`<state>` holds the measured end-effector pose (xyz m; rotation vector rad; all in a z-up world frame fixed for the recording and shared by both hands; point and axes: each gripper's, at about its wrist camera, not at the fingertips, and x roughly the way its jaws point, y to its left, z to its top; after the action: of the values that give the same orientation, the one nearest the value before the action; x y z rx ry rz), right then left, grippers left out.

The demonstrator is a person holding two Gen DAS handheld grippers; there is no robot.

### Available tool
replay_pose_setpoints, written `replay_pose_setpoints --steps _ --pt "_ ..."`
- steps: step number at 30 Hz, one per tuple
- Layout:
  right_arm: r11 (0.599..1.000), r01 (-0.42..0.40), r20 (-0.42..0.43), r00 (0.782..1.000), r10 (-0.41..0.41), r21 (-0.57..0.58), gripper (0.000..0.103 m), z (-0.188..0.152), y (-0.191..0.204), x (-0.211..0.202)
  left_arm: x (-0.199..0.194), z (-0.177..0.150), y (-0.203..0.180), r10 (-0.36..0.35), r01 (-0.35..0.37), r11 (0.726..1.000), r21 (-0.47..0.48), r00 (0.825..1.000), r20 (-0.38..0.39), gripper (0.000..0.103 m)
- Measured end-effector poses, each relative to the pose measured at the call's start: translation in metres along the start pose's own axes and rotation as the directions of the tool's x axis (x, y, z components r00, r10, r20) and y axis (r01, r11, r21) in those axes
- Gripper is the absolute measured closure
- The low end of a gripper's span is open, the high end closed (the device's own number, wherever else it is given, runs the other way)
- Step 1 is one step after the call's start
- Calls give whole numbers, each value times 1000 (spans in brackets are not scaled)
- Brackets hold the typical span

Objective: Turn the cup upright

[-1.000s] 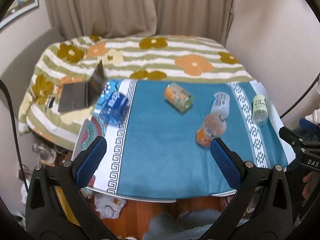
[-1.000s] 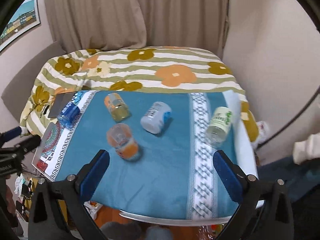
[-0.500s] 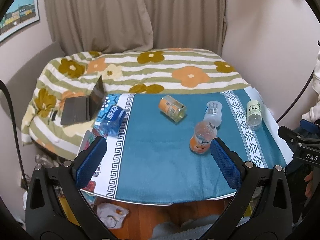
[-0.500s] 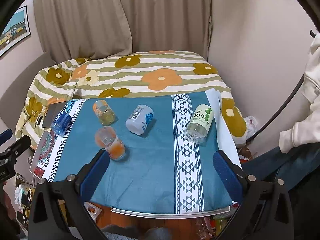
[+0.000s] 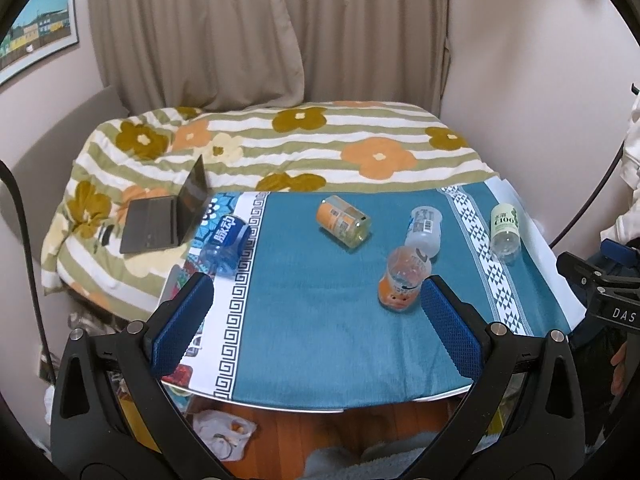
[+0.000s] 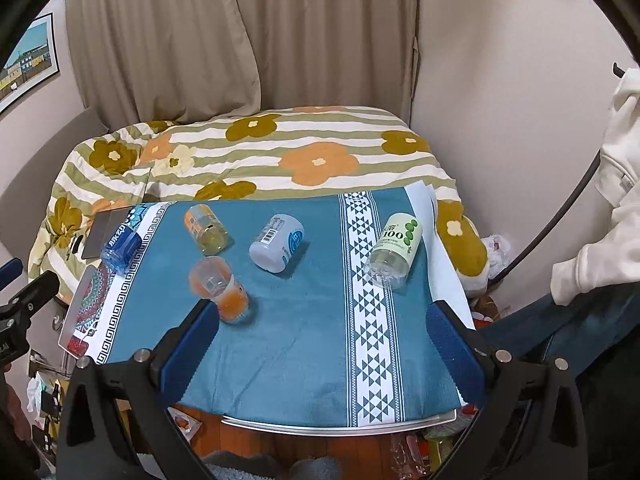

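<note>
Several cups made from cut bottles lie on their sides on a blue-clothed table [image 5: 320, 320]. An orange cup [image 5: 403, 278] [image 6: 218, 288] lies nearest. An orange-labelled cup [image 5: 343, 221] [image 6: 206, 228], a white-and-blue one [image 5: 425, 229] [image 6: 277, 242], a green-labelled one [image 5: 505, 230] [image 6: 396, 250] and a blue one [image 5: 226, 244] [image 6: 120, 246] lie around it. My left gripper [image 5: 316, 322] and right gripper [image 6: 324, 342] are both open and empty, above the table's near edge.
A half-open laptop [image 5: 168, 216] sits on the flowered bedspread [image 5: 320, 140] beyond the table's left side. Curtains and walls stand behind. Clutter lies on the wooden floor [image 5: 280, 432] under the near edge. A person in white [image 6: 608, 220] is at right.
Both grippers have pulled back and risen, so the table and cups look smaller and farther. The cups have not moved. Both grippers stay open.
</note>
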<state>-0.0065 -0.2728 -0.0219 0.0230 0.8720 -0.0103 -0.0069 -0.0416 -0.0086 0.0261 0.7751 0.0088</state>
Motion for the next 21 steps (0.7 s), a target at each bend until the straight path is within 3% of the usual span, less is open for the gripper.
replay_pose_setpoints --steps 21 --pt "1000 7 2 1000 -7 5 0 1 3 -2 3 2 2 -18 18 1000 2 1000 7 0"
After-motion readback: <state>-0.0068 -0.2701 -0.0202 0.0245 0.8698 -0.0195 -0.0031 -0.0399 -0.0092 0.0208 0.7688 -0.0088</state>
